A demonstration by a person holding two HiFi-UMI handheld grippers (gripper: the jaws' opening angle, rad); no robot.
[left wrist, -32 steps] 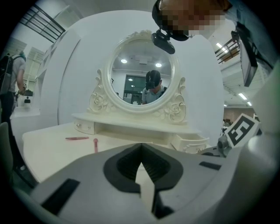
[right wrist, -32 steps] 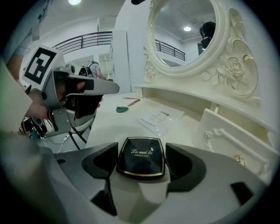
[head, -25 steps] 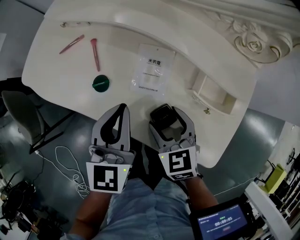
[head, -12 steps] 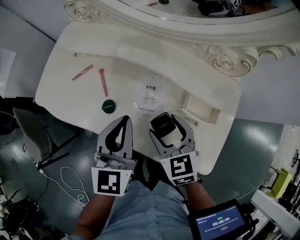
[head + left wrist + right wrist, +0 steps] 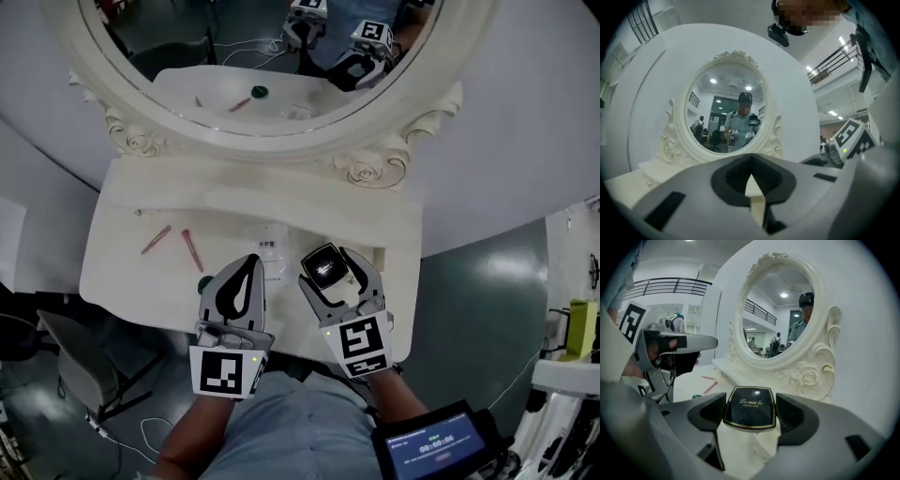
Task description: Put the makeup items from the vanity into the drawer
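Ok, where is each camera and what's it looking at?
Head view: on the head, looking down at the vanity; left gripper, right gripper, forearms show.
Left gripper view: on the left gripper, facing the mirror; its shut jaws show.
Right gripper view: on the right gripper, facing the mirror; its jaws grip a compact.
All share the mirror.

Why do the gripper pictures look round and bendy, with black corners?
Left gripper view: the wide-angle lens bulges the mirror and darkens the corners. Right gripper view: same bulge, plus a light glinting on the black compact. Head view: straighter, but dim.
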